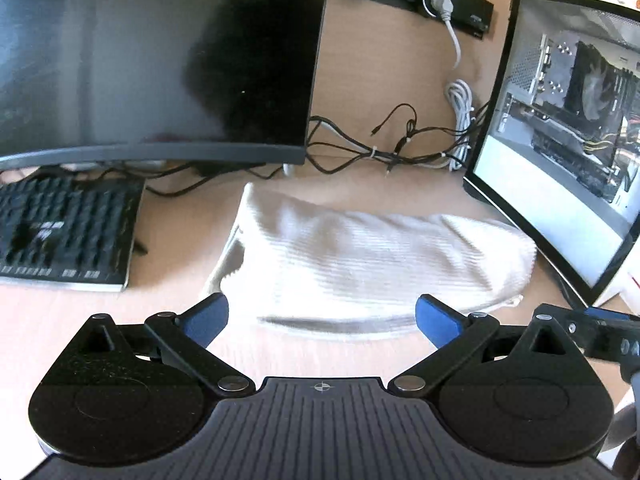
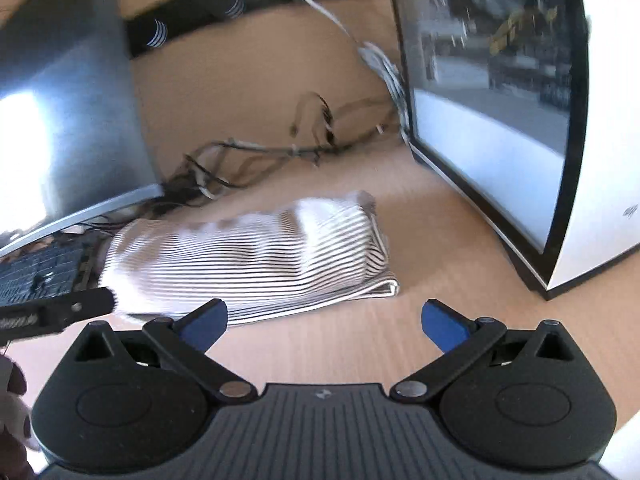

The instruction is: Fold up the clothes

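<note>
A striped garment (image 2: 256, 256) lies folded into a compact bundle on the wooden desk (image 2: 344, 352), toward its back edge between a dark monitor (image 1: 160, 56) and a glass-sided computer case (image 1: 560, 120), likely set down as finished. The left gripper (image 1: 322, 316) and right gripper (image 2: 324, 320) both hover just before it, blue jaws spread wide, holding and touching nothing
</note>
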`<state>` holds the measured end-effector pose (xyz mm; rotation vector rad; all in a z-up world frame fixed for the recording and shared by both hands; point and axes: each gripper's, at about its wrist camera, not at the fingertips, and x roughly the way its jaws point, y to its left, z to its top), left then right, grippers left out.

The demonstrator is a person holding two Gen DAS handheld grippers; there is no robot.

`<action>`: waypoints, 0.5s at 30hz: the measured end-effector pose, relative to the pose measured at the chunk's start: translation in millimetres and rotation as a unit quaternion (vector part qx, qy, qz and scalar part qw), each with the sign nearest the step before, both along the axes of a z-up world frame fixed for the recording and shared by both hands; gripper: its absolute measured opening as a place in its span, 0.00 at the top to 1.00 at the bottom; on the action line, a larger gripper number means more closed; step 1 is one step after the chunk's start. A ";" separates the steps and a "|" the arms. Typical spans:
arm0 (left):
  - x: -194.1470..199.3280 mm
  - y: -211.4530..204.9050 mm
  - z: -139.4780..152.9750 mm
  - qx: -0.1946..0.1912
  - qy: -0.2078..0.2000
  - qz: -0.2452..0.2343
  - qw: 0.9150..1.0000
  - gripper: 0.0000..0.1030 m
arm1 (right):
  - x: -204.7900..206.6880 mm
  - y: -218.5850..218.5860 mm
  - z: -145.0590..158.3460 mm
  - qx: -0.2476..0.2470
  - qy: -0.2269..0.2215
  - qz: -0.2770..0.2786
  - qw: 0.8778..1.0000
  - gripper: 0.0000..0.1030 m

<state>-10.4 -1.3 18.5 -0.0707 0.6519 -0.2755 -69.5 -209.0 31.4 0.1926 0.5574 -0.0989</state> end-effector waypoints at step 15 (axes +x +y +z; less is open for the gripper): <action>-134.0 -24.4 18.9 0.026 -0.039 0.060 0.997 0.00 | -103.4 -2.0 17.5 -0.047 -0.068 0.039 0.996 0.00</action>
